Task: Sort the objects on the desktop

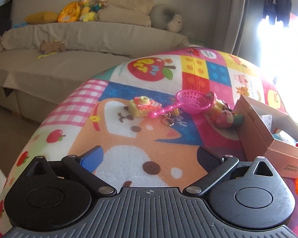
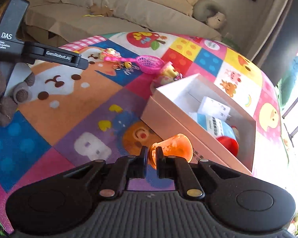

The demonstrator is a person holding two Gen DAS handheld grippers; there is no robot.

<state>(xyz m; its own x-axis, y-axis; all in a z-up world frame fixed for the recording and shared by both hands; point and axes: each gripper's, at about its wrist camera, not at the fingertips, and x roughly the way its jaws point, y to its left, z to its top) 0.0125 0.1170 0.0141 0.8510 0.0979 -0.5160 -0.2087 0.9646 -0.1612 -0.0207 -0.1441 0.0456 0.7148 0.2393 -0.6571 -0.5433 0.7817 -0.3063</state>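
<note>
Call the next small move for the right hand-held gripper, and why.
Probably carry it right, over the open cardboard box, then release. The right hand-held gripper is shut on the orange translucent toy, which sits just outside the box's near wall; sorted items already lie inside.

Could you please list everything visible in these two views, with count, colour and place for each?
Play mat: one, multicoloured cartoon patchwork, covering the work surface.
Toy camera: one, yellow and red, on the mat left of the strainer's handle.
Toy strainer: one, pink, mid-mat.
Small toys: a cluster, mixed colours, count unclear, beside the box's far corner.
Box: one, pale pink, open, on the mat's right side, holding white and blue packets and a red item.
Orange toy: one, translucent orange, between the right gripper's fingers, near the box.
Sofa: one, beige, behind, with plush toys and cushions.
Left gripper: black, open, empty.
Right gripper: black, shut on the orange toy.
</note>
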